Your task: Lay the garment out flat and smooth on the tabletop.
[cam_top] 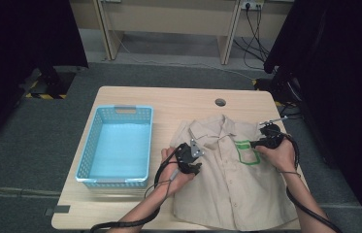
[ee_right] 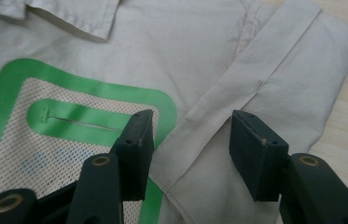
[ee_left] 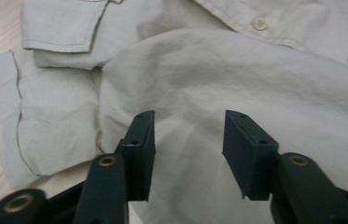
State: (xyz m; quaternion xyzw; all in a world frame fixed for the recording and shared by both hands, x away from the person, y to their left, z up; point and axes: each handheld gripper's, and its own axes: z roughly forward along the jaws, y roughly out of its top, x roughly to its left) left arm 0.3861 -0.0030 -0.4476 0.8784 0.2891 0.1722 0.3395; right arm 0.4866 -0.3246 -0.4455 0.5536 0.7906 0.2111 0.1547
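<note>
I have both sets of fingers released above the shirt [cam_top: 232, 170]. My left gripper [ee_left: 189, 140] straddles plain cloth beside a sleeve [ee_left: 45, 126]. The green pocket [ee_right: 59, 121] lies under my right gripper [ee_right: 191, 140].

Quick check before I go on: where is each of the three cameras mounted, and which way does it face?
High view: above the person's side, looking forward and down on the table, blue basket and shirt; forearms and both hands show.
Left gripper view: rides the left tool, looking along its open jaws at the shirt's sleeve.
Right gripper view: rides the right tool, looking at the green pocket and other sleeve.
All three share the shirt.
</note>
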